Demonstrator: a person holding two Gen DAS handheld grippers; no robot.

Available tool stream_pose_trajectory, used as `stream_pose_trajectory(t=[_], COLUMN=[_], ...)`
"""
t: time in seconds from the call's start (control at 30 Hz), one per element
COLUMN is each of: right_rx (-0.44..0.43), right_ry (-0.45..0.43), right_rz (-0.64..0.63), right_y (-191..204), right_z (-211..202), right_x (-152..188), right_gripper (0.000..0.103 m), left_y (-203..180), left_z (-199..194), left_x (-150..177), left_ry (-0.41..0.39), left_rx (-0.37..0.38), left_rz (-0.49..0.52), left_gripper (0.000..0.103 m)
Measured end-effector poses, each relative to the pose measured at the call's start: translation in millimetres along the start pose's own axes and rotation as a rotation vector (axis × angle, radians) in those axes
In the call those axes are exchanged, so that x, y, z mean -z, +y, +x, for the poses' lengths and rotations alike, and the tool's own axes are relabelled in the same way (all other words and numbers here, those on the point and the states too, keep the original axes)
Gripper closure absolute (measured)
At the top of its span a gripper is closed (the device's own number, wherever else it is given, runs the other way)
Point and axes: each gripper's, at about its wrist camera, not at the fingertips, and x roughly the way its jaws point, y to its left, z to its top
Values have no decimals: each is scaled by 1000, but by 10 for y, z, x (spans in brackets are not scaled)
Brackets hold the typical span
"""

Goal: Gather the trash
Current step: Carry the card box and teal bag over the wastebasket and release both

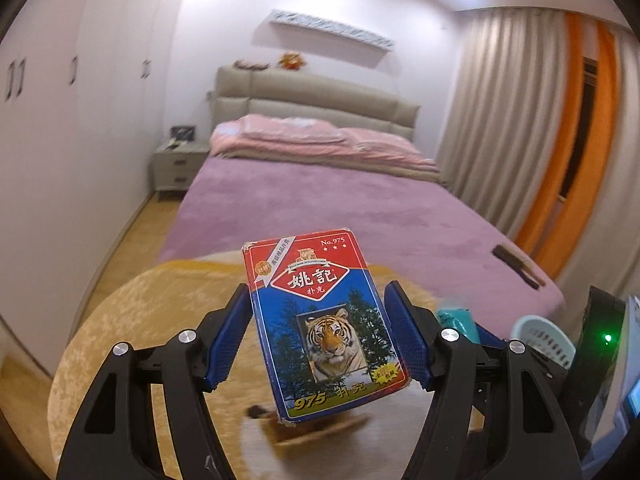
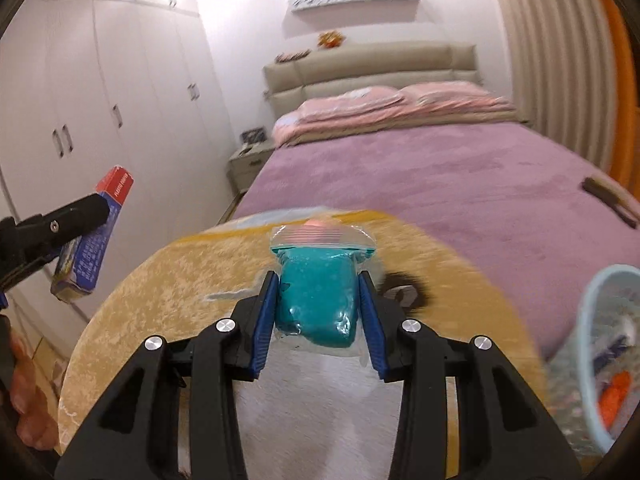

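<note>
The right gripper (image 2: 318, 312) is clamping a zip bag (image 2: 320, 284) of teal putty, held above the round table (image 2: 160, 280). The left gripper (image 1: 318, 340) is pinching a card box (image 1: 324, 328), long axis pointing far. The basket (image 2: 600, 344) is lying near right, closer to the right gripper, which should probably unload first.

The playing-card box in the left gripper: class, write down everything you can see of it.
The playing-card box is a worn cardboard pack, red on top and blue below, with a tiger portrait, trees, Chinese lettering and "No.975" on its face. Its corners are frayed white. It is held up in the air, tilted, between the blue pads of the left gripper, above a round yellow rug. The right wrist view shows its blue printed side and red end.
</note>
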Motion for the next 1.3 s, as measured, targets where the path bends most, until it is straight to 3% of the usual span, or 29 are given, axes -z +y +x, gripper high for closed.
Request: stream_pose_trajectory(t=[0.33,0.57,0.67,0.93,1.17,1.3], right_rx=[214,360,412,507,551,557], right_ry=[-177,-212,-199,-127,-19,0], right_rz=[129,242,277,424,528,596], right_y=[-1055,-1762,-2015,-2718,-3163,-3317], right_z=[-1175,-1609,-1678,-1732,-1621,-1578], right_x=[-162,-145,-111,48,258,362], right_gripper=[66,66,66,66,66,66], left_y=[-1236,-2094,-2415,-3084,-3337,-3450], left_z=[4,282,466,1011,1268,1413], left_x=[-75,126,225,520,750,828], left_ry=[-7,87,138,280,353,391], left_rx=[257,467,517,580,587,567], left_rz=[95,85,99,163,211,223], left_gripper=[37,37,37,37,37,37])
